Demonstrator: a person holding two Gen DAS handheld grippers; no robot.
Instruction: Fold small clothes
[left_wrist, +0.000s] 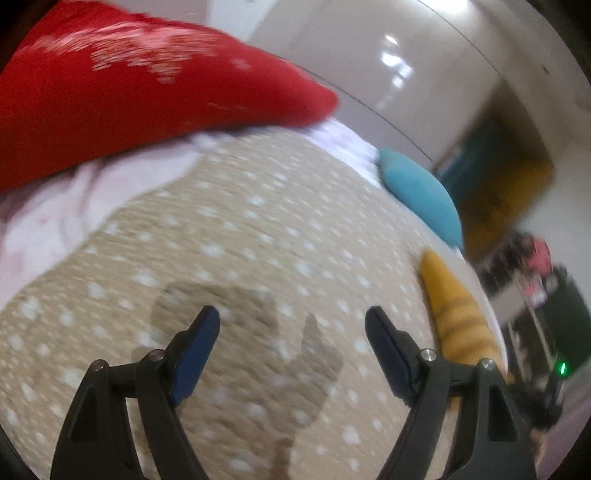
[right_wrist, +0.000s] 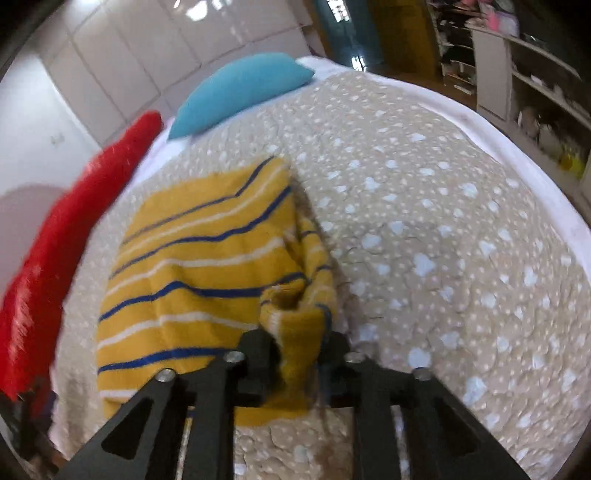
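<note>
On my left view the left gripper (left_wrist: 291, 317) has its jaws wide and empty over bare dotted blanket (left_wrist: 258, 221); the yellow striped garment (left_wrist: 454, 314) lies right of them, near the bed's edge. On my right view the right gripper (right_wrist: 295, 347) pinches a fold of that garment, open blanket to its right.

The beige spotted blanket (right_wrist: 424, 221) lies open and unobstructed across its right half. The yellow striped garment (right_wrist: 192, 266) occupies the left-centre. A red pillow (right_wrist: 74, 206) borders the left edge; a blue pillow (right_wrist: 240, 88) blocks the far end. Shelving (right_wrist: 535, 92) stands beyond the right side.
</note>
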